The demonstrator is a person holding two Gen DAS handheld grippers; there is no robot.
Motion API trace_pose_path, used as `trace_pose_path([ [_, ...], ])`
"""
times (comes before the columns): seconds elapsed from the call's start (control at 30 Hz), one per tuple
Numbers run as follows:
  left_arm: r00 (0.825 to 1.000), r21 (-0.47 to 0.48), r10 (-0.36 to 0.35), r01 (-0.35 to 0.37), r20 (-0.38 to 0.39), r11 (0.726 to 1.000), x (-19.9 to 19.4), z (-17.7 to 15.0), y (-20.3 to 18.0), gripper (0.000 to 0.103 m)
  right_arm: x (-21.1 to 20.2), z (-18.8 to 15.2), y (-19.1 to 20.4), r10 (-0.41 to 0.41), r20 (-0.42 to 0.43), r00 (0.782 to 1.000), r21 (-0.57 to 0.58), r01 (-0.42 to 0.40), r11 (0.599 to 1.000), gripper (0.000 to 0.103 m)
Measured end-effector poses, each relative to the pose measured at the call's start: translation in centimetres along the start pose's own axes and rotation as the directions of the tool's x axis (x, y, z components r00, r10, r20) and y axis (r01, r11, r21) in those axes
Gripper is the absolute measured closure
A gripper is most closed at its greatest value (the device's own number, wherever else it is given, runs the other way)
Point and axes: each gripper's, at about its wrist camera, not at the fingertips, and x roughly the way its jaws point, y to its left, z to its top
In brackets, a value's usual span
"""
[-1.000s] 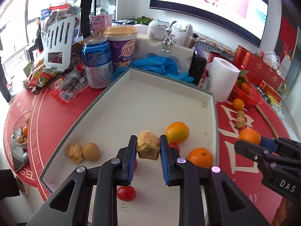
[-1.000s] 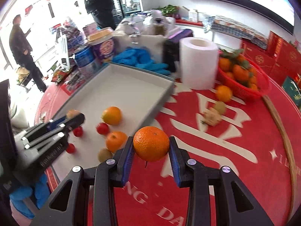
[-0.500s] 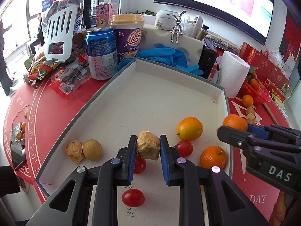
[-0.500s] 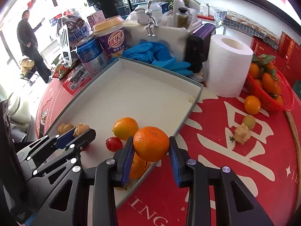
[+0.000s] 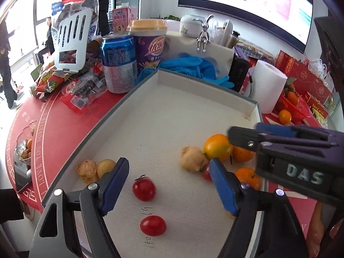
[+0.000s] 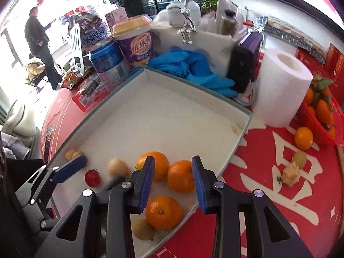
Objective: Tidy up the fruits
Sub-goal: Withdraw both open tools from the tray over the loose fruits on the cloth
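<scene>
Both grippers are letting go over the white tray, so the step in hand is a clean release. To do it well, each should stay wide and lift straight up and back, away from the fruit, so no finger knocks a piece along the tray floor (the round ones look ready to roll).

The left gripper has just been opening; its jaws stand far apart with nothing between them. The husked brown fruit lies blurred on the tray just beyond its right finger, touching a large orange. Two cherry tomatoes sit between and below its fingers.

The right gripper has also just been opening. An orange sits in the gap between its fingers, free of both pads, resting on the tray near the right wall, with another orange just in front of it.
</scene>
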Motion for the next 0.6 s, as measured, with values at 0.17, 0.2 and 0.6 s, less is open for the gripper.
trace_pose_path([
  [0.17, 1.000, -0.006, 0.010, -0.010, 0.001, 1.000, -0.4, 0.2, 0.2, 0.022, -2.3, 0.4, -0.4, -0.003, 0.078, 0.997, 0.015, 0.002, 1.000, 0.000],
  [0.2, 1.000, -0.007, 0.009, -0.009, 0.000, 1.000, -0.5, 0.2, 0.1, 0.022, -2.7, 0.4, -0.7, -0.004, 0.084, 0.996, 0.021, 0.002, 1.000, 0.000],
  [0.6, 0.994, 0.135, -0.103, 0.098, 0.031, 0.986, -4.9, 1.7, -5.5, 0.022, -8.0, -5.5, -11.7, -0.153, 0.079, 0.985, 0.253, 0.129, 0.959, 0.000],
])
